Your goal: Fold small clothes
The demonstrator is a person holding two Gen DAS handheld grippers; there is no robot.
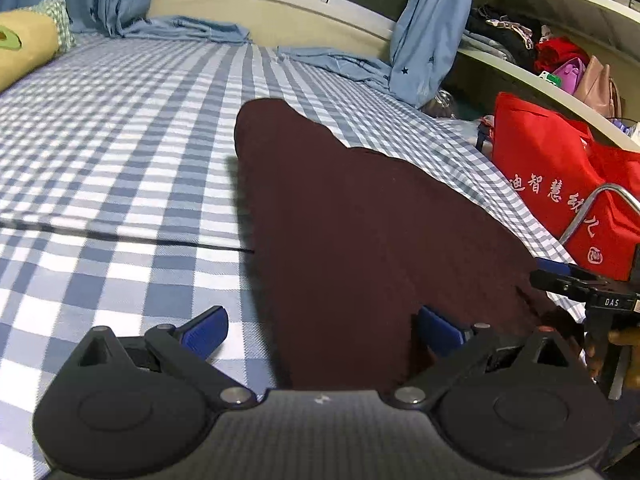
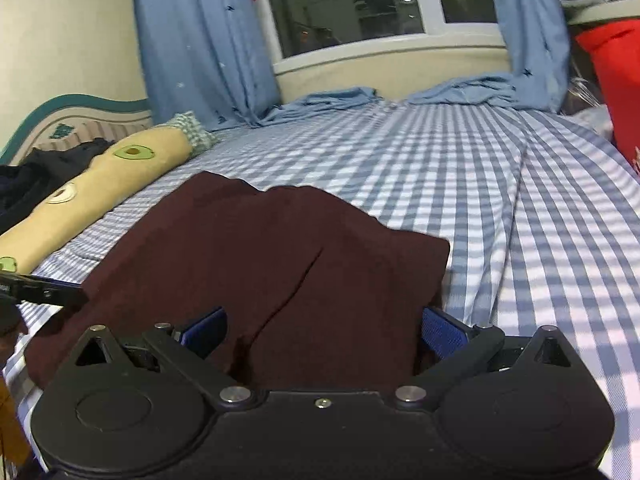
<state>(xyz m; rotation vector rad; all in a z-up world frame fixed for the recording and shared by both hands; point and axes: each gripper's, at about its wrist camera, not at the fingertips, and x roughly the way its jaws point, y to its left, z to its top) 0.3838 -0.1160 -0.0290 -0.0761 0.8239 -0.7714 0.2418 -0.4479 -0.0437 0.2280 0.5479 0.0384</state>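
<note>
A dark maroon garment lies spread on the blue-and-white checked bed. My left gripper is open, its jaws wide apart over the garment's near left edge; the right blue pad touches the cloth. The right gripper shows at the right edge of the left wrist view. In the right wrist view the garment fills the space between the open jaws of my right gripper, near its near hem. The left gripper's tip shows at the left.
A yellow bolster pillow lies along the bed's left side beside dark clothes. Blue curtains hang at the window behind. A red bag and cluttered shelves stand to the bed's right.
</note>
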